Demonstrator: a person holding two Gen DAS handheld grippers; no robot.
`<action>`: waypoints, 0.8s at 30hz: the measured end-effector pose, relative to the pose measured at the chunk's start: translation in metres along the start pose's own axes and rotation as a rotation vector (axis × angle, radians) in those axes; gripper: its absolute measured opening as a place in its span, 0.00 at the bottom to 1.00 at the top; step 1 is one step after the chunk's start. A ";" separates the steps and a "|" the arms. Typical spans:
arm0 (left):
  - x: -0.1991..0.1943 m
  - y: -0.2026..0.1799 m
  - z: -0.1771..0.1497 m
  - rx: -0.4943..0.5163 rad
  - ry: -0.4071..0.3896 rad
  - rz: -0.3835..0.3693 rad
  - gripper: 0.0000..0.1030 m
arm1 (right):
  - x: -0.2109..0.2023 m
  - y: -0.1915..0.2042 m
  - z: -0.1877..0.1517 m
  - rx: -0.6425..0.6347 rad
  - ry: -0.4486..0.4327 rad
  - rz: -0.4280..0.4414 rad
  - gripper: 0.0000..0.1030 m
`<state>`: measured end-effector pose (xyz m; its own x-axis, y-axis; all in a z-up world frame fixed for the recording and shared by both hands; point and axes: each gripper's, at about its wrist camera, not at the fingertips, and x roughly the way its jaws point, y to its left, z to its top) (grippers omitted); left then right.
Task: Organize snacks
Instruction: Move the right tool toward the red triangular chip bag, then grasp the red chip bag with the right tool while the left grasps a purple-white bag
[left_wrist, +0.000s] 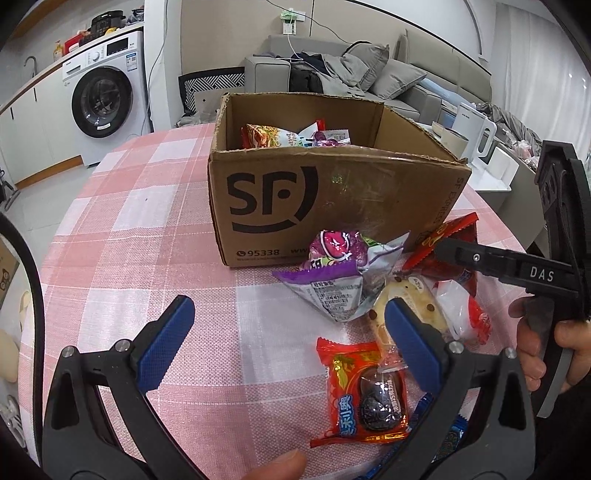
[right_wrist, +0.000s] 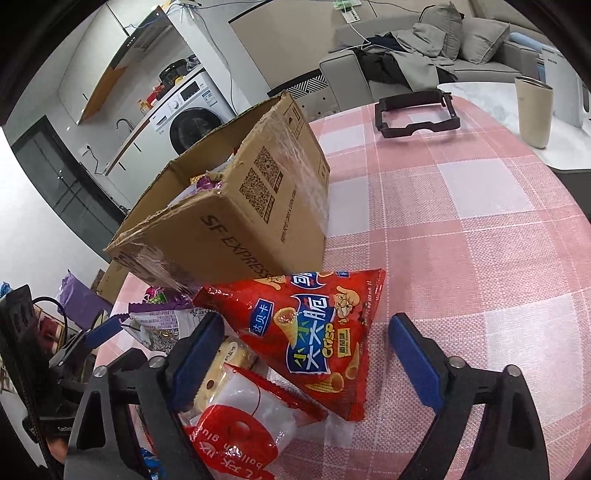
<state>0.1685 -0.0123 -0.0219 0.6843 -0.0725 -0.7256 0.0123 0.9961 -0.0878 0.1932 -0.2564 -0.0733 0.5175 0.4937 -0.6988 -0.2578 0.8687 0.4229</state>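
Note:
A brown cardboard box (left_wrist: 332, 184) stands on the pink checked tablecloth (left_wrist: 147, 221) with several snack packs inside. In front of it lie a purple bag (left_wrist: 332, 266), a bread pack (left_wrist: 406, 306), a red-and-white pack (right_wrist: 240, 417) and a red cookie pack (left_wrist: 365, 387). My left gripper (left_wrist: 290, 314) is open over bare cloth, with the cookie pack by its right finger. My right gripper (right_wrist: 306, 325) is open around a red crisp bag (right_wrist: 314, 350). Its left pad is close to the bag's edge and its right pad stands apart. One right finger (left_wrist: 458, 254) shows over that bag in the left wrist view.
A black frame (right_wrist: 417, 110) lies on the far side of the table and a beige cup (right_wrist: 533, 110) stands on a white surface beyond it. A washing machine (left_wrist: 99, 96) and a grey sofa (left_wrist: 369, 70) are behind. A thumb (left_wrist: 277, 465) shows at the bottom edge.

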 end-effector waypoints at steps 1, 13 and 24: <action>0.000 0.000 -0.001 -0.001 0.000 0.000 1.00 | 0.002 0.000 0.001 0.001 0.001 0.005 0.87; 0.004 0.005 -0.002 -0.009 0.007 0.000 1.00 | 0.003 -0.003 0.000 0.014 -0.011 0.024 0.72; 0.006 0.005 -0.005 -0.008 0.009 -0.004 1.00 | 0.000 -0.013 -0.002 0.062 -0.011 0.097 0.51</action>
<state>0.1695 -0.0078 -0.0303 0.6777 -0.0767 -0.7313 0.0092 0.9954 -0.0959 0.1946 -0.2678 -0.0800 0.5016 0.5748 -0.6465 -0.2562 0.8125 0.5236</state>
